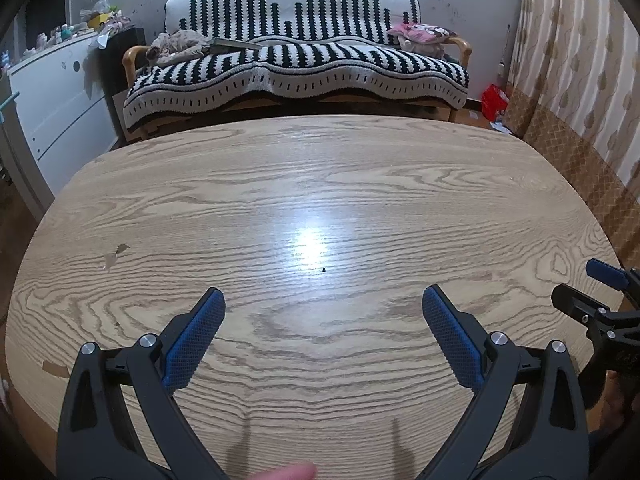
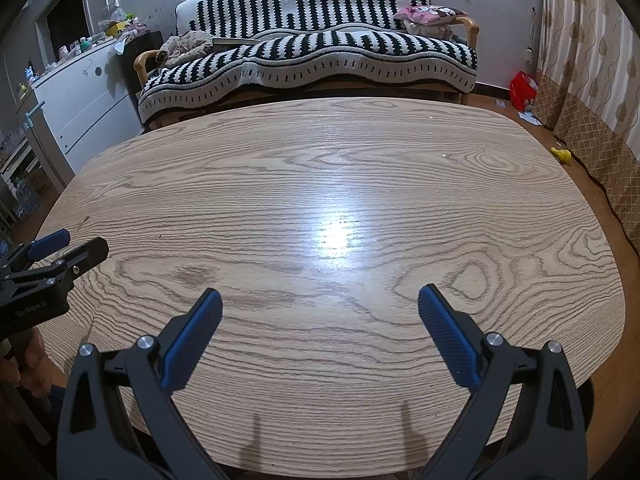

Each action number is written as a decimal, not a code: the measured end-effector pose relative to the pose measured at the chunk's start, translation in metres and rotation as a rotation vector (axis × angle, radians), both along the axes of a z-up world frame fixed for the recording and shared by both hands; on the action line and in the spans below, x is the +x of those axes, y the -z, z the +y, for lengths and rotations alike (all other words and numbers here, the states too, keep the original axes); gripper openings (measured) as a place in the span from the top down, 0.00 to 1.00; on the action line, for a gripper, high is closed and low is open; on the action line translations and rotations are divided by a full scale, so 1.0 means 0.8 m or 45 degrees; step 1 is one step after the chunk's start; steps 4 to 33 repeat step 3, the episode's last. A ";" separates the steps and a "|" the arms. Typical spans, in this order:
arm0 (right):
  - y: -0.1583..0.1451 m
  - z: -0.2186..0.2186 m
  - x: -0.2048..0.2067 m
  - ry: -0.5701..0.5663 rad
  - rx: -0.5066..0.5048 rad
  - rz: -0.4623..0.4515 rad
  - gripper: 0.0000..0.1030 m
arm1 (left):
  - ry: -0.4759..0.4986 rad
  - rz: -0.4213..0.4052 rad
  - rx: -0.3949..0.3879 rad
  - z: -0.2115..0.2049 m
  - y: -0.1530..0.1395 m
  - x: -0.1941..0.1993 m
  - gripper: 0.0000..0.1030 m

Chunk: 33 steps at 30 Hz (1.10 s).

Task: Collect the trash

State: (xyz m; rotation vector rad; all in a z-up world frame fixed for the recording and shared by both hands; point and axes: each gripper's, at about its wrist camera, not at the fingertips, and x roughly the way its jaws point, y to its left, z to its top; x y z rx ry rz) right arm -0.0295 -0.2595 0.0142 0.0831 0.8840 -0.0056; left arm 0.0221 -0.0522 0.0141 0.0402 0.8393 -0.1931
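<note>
Table (image 1: 320, 200) top bare from 9 to 3 o'clock, free passage ahead. Only a tiny dark speck (image 1: 323, 269) at 12. Right gripper (image 1: 600, 300) crowds 3 o'clock edge; sofa (image 1: 296, 68) beyond far rim.

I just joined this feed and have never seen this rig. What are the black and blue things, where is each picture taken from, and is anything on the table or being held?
Each picture comes from a camera mounted on a hand-held gripper, looking forward along its two blue-padded fingers. One shows the left gripper, the other the right gripper. Both are open and hold nothing. They hover over a wooden table; I see only a tiny dark speck and some chipped patches on it. Beyond stands a striped sofa, with a red bag on the floor.
</note>
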 end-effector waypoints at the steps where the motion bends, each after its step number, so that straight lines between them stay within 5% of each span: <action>1: 0.000 0.000 0.000 0.000 -0.001 0.000 0.08 | 0.001 0.004 -0.006 0.001 0.000 0.000 0.07; 33: 0.000 0.000 0.000 0.001 0.001 0.000 0.08 | -0.004 0.005 -0.008 0.002 0.001 0.000 0.07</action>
